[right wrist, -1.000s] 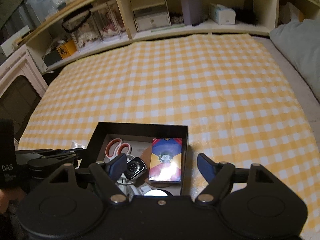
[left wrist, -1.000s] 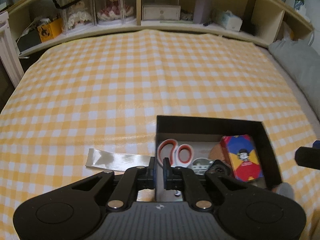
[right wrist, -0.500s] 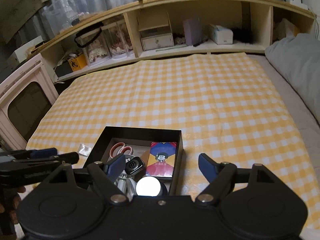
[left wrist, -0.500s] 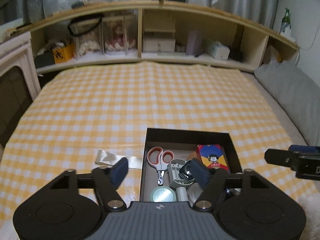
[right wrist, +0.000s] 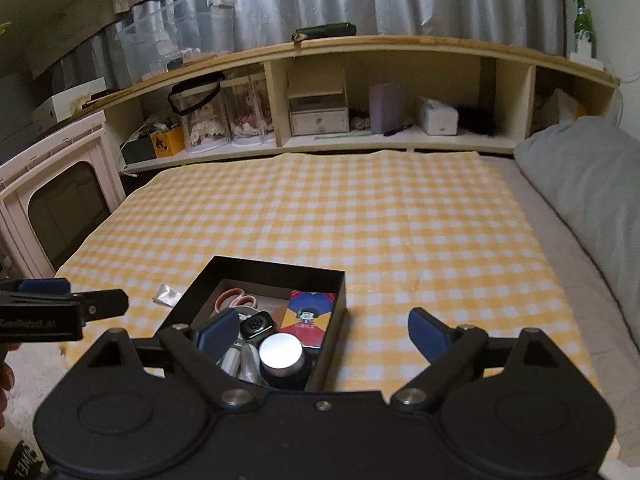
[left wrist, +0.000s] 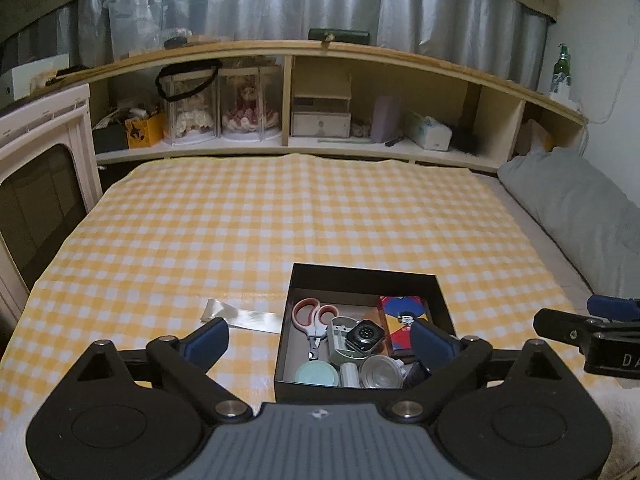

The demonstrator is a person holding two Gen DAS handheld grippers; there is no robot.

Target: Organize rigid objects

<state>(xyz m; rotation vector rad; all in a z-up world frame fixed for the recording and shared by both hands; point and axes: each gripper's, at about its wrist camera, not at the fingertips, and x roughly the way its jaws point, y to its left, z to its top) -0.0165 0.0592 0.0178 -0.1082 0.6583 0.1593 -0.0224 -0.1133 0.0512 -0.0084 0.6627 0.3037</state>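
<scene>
Black box (left wrist: 362,278) near the checkered cloth's (left wrist: 280,220) front edge looks packed. My left gripper (left wrist: 320,342) and right gripper (right wrist: 320,330) hang wide open, empty. Next, probably the clear wrapper (left wrist: 240,317) beside it.

We saw a yellow checked cloth (left wrist: 304,220) spread over the bed, a grey pillow (left wrist: 576,208) along its right edge, and a wooden shelf (left wrist: 320,148) behind holding two cased dolls (left wrist: 224,108), a small drawer box (left wrist: 320,122), a tissue box (left wrist: 430,134); silver curtains (left wrist: 420,12) hung above.
</scene>
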